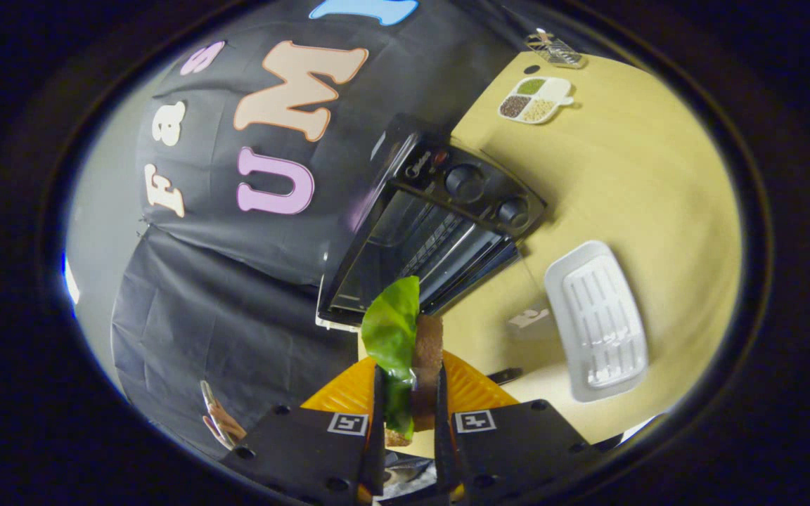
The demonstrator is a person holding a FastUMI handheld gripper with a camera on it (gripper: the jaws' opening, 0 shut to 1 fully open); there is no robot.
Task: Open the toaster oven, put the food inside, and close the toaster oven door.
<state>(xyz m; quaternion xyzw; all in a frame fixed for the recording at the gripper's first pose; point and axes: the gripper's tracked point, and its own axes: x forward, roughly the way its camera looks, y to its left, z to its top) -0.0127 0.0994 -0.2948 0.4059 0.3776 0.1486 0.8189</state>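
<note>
We are seeing the food (408, 351) sitting clamped between the two fingers (377, 414) of the gripper (410, 422): a green leaf on one side and a brown slab on the other, standing up out of the jaws. Both fingers are pressing on it, so the claw is narrow and holding the food. The food is hanging above an orange ridged plate (472, 390) that is lying just ahead of the fingers on the table (658, 190).

Just beyond the food we are looking at the toaster oven (433, 232), black, with its door dropped open and the rack inside showing. The leaf tip is reaching up in front of the open door's edge. Two round knobs are sitting on the oven's control panel, beside the opening.

Beside the oven, on the yellow table, a white ridged tray (598, 320) is lying apart from the orange plate. Well beyond the oven a small divided dish (535, 100) is holding three kinds of grains or seeds, and a clear packet (553, 48) is lying just past it; we cannot tell what it is.

The whole scene is appearing tilted.
</note>
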